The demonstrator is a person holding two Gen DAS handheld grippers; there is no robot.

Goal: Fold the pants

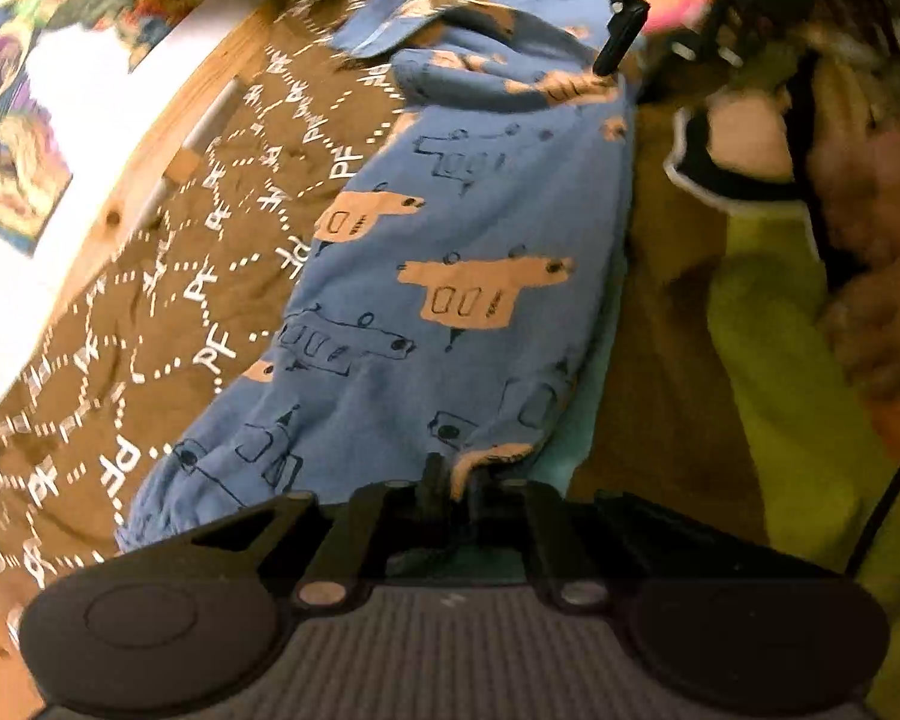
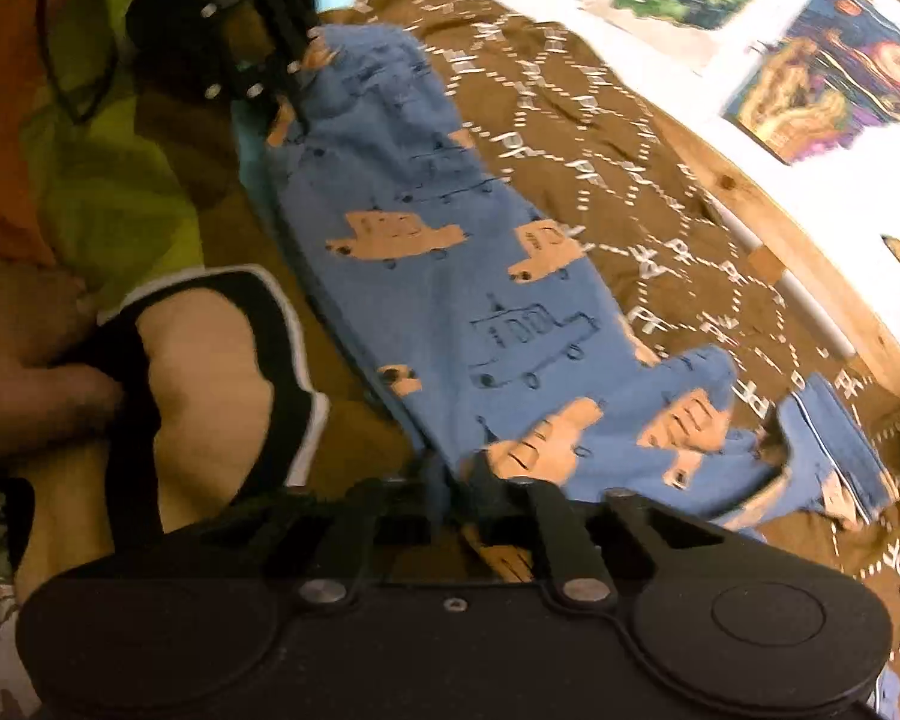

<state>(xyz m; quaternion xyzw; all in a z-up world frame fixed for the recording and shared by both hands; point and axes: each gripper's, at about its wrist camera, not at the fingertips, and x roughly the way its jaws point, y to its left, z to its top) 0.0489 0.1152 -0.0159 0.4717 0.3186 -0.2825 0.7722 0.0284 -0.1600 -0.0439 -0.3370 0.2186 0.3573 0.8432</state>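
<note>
The blue pants printed with tan and outlined vehicles stretch as a long band between the two grippers, lying on a brown bedspread patterned with white dashed lines and "PF" letters. The left gripper is clamped on one end of the fabric right at its fingertips; ahead of it, at the far end, the right gripper pinches the other edge. In the right wrist view the right gripper is closed on the pants, with the left gripper straight ahead. Beyond the bedspread runs a wooden bed frame against a white wall with colourful posters. Beside the right gripper sits a bare knee.
</note>
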